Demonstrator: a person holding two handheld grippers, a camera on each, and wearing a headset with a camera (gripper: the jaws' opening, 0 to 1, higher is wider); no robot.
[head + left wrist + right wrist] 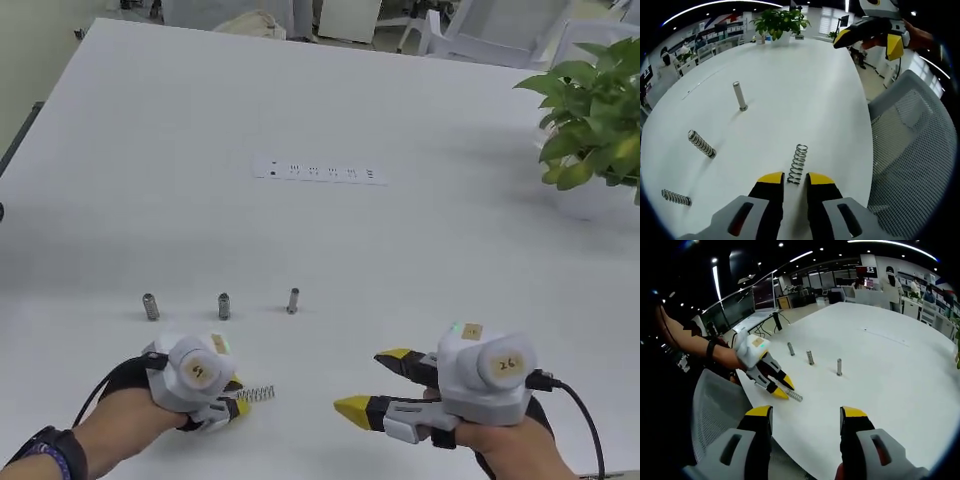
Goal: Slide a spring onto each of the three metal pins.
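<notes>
Three short pins stand in a row on the white table point(400, 260). The left pin point(151, 306) and the middle pin point(224, 306) each carry a spring. The right pin point(293, 300) point(740, 96) point(839, 367) is bare. A loose spring point(256, 393) point(797, 163) point(794, 395) lies flat near the table's front edge. My left gripper point(239, 394) point(795, 179) is low over the table, narrowly open, with the spring's near end between its yellow tips. My right gripper point(378, 382) point(806, 413) hovers wide open and holds nothing, off to the right of the spring.
A white power strip point(320, 171) lies flat in the table's middle, beyond the pins. A potted plant point(595, 110) stands at the far right. A grey mesh chair point(910, 150) sits just off the front table edge.
</notes>
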